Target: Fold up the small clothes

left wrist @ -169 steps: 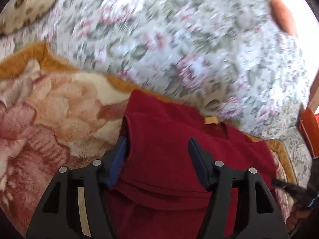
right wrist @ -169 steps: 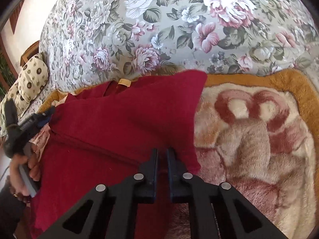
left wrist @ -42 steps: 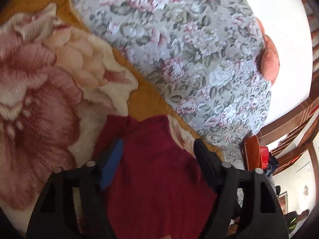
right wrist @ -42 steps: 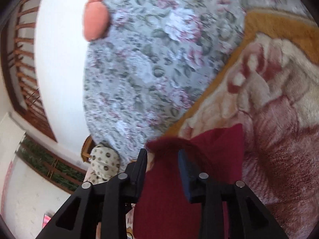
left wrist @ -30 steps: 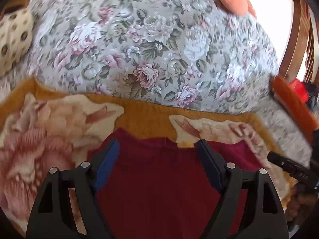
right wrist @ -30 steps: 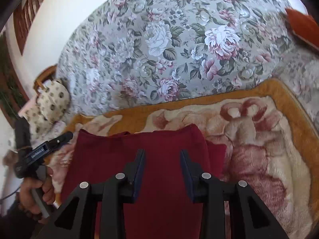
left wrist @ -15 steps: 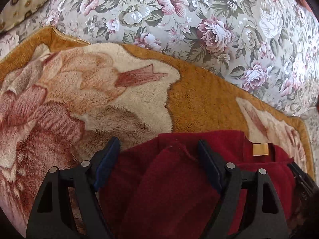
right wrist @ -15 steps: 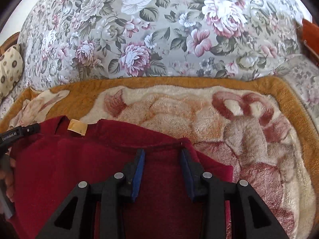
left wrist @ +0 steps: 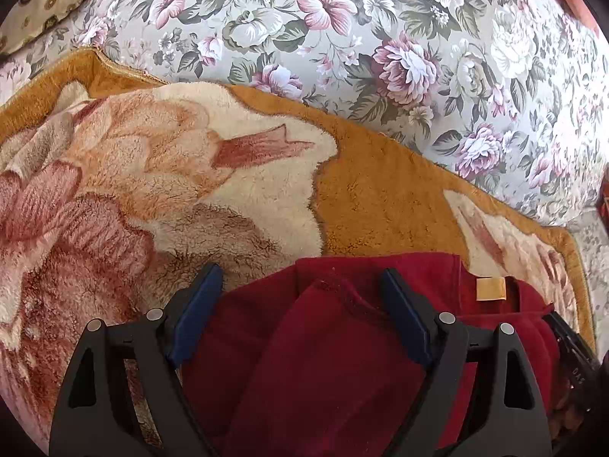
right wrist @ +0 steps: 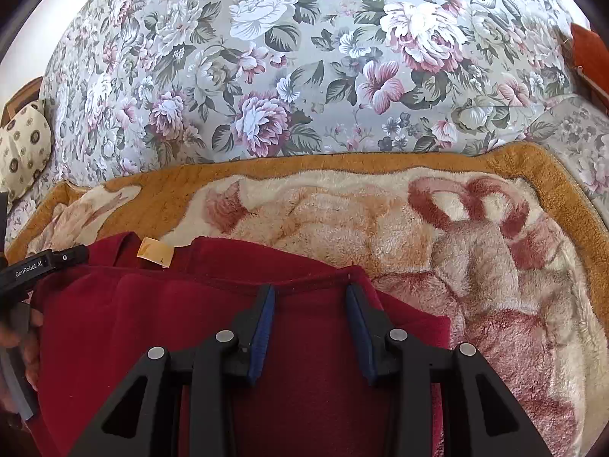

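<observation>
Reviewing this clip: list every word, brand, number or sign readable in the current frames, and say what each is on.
"GenRobot.AI": white print on the black body of the left gripper, seen in the right wrist view.
"DAS": partial white letters on the right gripper at the left wrist view's edge; the rest is cut off.
Tan neck tag on the red garment: one small dark mark, too small to read.

Taking the red garment (left wrist: 327, 361) as the landmark: beyond its far edge the fleece blanket (left wrist: 198, 175) lies flat and bare, open room for a gripper to pass. Farther behind, the flowered sofa back (right wrist: 304, 68) rises as a wall and closes that way. Off the garment's right side in the right wrist view, more bare blanket (right wrist: 495, 266) is free. At its left side the left gripper (right wrist: 42, 264) stands against the cloth, blocking that side. A spotted cushion (right wrist: 23, 148) sits beyond, well apart.
</observation>
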`<control>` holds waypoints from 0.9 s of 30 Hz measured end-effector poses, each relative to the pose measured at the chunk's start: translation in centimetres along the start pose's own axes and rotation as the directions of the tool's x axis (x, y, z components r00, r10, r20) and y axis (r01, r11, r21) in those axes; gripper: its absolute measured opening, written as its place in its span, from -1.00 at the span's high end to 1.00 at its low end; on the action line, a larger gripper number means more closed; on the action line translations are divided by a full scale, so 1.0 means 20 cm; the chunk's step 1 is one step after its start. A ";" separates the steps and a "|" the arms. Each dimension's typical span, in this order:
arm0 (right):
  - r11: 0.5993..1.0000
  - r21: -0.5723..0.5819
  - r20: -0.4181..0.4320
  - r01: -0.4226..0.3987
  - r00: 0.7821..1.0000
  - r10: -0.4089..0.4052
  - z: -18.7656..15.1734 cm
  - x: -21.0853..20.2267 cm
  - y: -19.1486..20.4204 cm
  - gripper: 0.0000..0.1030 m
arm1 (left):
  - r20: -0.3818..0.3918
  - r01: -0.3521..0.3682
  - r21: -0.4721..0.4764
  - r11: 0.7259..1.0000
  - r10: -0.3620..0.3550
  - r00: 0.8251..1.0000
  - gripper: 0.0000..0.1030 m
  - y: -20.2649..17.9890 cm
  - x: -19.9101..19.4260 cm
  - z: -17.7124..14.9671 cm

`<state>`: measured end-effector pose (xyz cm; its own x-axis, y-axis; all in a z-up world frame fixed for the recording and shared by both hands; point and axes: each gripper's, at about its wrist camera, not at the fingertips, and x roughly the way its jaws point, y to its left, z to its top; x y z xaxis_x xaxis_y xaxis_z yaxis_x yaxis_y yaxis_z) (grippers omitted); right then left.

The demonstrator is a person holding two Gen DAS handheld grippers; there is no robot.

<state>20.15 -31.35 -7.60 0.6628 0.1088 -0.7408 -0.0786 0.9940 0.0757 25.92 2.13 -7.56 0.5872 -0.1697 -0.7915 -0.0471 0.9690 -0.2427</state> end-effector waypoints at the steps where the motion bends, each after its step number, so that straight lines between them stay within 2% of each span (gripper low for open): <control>1: 1.000 0.001 0.001 -0.002 1.000 0.002 0.00 0.00 0.00 0.27 | 0.001 0.002 -0.001 1.000 -0.002 1.000 -0.64 0.00 0.00 0.00; 6: 1.000 0.001 0.002 -0.002 1.000 0.002 0.00 0.00 0.00 0.26 | -0.004 0.001 -0.001 1.000 -0.001 1.000 -0.66 0.00 0.00 0.00; 8: 1.000 0.003 0.005 -0.005 1.000 0.005 0.00 0.00 0.00 0.26 | -0.019 0.004 0.007 1.000 -0.004 1.000 -0.75 -0.01 0.01 0.01; 11: 1.000 0.015 -0.004 -0.017 1.000 0.017 0.00 0.01 -0.01 0.22 | -0.105 -0.008 0.060 0.998 0.014 0.994 -0.83 -0.05 0.03 0.06; 12: 1.000 0.017 -0.016 -0.022 1.000 0.023 0.01 0.01 -0.01 0.19 | -0.136 -0.005 0.073 0.997 0.015 0.991 -0.83 -0.06 0.01 0.08; 13: 0.999 0.021 -0.039 -0.032 0.999 0.033 0.03 0.01 -0.01 0.18 | -0.143 -0.001 0.076 0.997 0.012 0.990 -0.72 -0.06 -0.03 0.11; 14: 1.000 0.009 -0.034 -0.011 0.999 0.011 0.05 0.00 0.00 0.27 | -0.087 0.005 0.049 0.999 -0.001 0.996 -0.71 -0.03 -0.16 0.14; 15: 1.000 0.005 -0.070 0.019 0.997 -0.018 0.09 -0.02 0.01 0.32 | -0.034 0.019 0.024 1.000 -0.018 0.999 -0.71 0.00 -0.27 0.16; 17: 0.996 0.052 0.019 0.078 0.997 -0.079 0.12 -0.23 0.04 0.31 | 0.065 0.064 -0.017 0.998 -0.063 0.996 -0.71 0.09 -0.50 0.16; 18: 0.996 0.061 0.111 0.060 0.992 -0.067 0.10 -0.38 0.07 0.30 | 0.099 0.077 -0.032 0.997 -0.073 0.992 -0.72 0.14 -0.62 0.13; 20: 0.998 0.059 0.187 0.002 0.982 -0.013 0.04 -0.55 0.14 0.18 | 0.127 0.061 -0.058 0.996 -0.053 0.990 -0.72 0.24 -0.77 0.04; 23: 0.998 0.009 0.197 -0.059 0.979 0.056 -0.15 -0.72 0.27 0.18 | 0.128 0.077 -0.105 0.991 -0.063 0.990 -0.72 0.35 -0.93 -0.22; 27: 0.996 -0.040 0.196 -0.076 0.977 0.082 -0.49 -0.82 0.40 0.18 | 0.118 0.130 -0.176 0.976 -0.110 0.987 -0.71 0.41 -1.01 -0.60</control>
<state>1.37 -25.26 -1.30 0.7870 0.1897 -0.5870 -0.1583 0.9818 0.1049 3.91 11.28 -0.31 0.6800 -0.2533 -0.6881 -0.1113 0.8919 -0.4384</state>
